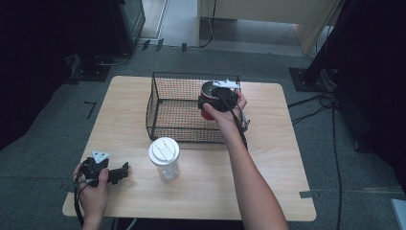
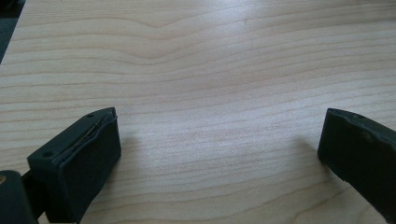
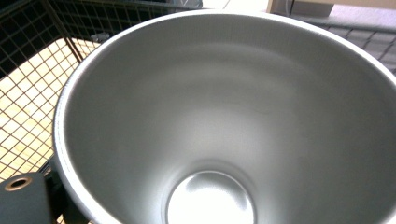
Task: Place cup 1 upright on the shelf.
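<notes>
Right gripper clamped on a red, steel-lined round cup, inside the black wire-mesh basket by its right wall, toward the tabletop's far edge. Smooth brushed metal interior. Left gripper spread wide, empty, over pale wood-grain tabletop near the front-left corner.

Overhead table view; two close tongs-mounted views

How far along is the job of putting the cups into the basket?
Done: nothing lies in the basket yet. In hand: the right gripper holds the red cup inside the basket's right end. Left: the lidded cup stands on the table, and the left gripper rests open beside it.
</notes>
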